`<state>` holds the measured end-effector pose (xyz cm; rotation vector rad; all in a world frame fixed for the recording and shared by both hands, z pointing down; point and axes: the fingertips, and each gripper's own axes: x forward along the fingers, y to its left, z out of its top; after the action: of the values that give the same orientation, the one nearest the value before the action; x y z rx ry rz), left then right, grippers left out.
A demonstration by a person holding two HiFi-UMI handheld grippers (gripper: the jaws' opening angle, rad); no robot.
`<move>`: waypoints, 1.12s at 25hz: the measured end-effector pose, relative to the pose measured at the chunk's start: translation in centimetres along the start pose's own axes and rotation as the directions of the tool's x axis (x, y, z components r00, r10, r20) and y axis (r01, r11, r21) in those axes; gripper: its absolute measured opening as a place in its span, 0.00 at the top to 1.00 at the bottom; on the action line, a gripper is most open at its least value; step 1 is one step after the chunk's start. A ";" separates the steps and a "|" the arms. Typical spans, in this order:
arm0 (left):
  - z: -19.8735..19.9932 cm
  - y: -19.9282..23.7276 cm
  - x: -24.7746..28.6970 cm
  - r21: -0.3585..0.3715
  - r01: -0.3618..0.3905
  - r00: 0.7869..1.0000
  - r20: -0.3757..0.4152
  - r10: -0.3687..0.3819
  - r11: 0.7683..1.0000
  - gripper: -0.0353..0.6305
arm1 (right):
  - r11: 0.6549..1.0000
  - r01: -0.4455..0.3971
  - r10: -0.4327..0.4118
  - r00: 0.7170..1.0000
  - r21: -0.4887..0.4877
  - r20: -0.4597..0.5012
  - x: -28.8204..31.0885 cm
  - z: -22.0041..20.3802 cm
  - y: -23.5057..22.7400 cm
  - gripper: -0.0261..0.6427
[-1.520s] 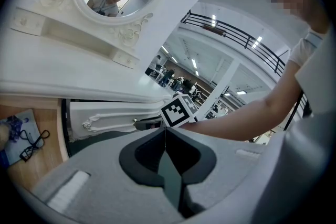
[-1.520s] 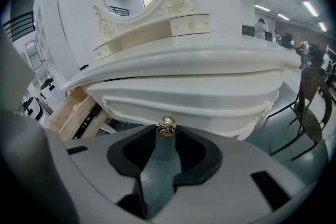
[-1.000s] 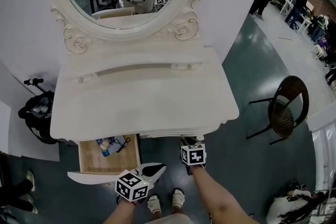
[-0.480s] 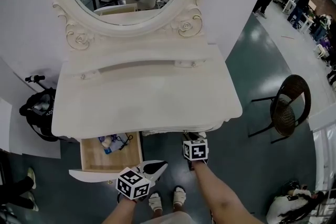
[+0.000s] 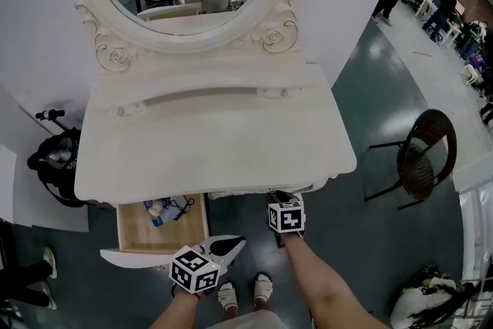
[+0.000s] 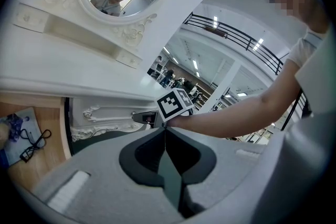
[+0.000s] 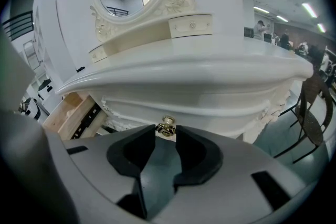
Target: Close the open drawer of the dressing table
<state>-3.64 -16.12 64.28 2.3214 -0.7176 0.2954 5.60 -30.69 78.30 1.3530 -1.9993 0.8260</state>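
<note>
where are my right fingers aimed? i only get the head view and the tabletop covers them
observer: the right gripper points at a small brass knob on the carved front of the dressing table, and the knob sits right at its fingertips
operator: is it gripped
observer: the fingers stand about a knob's width apart; whether they pinch it i can't tell
operator: and the left fingers
observer: the left gripper has them pressed together with nothing between
</note>
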 end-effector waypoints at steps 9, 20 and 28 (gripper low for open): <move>0.3 0.3 0.4 -0.004 -0.004 1.000 0.003 0.004 1.000 0.93 | 1.000 -0.010 0.010 1.000 -0.012 -0.006 0.2 0.0 0.1 0.76; 0.2 0.2 0.5 -0.006 -0.008 1.000 0.002 0.008 1.000 0.93 | 1.000 -0.008 0.008 1.000 -0.017 0.012 0.0 0.0 0.1 0.76; 0.4 -0.1 0.4 -0.001 -0.010 1.000 0.004 0.010 1.000 0.93 | 1.000 -0.011 0.011 0.999 -0.013 0.042 -1.0 -0.1 0.4 0.75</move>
<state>-3.29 -16.54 64.08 2.3191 -0.7312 0.2943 5.53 -29.93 77.55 1.3637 -2.0422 0.7946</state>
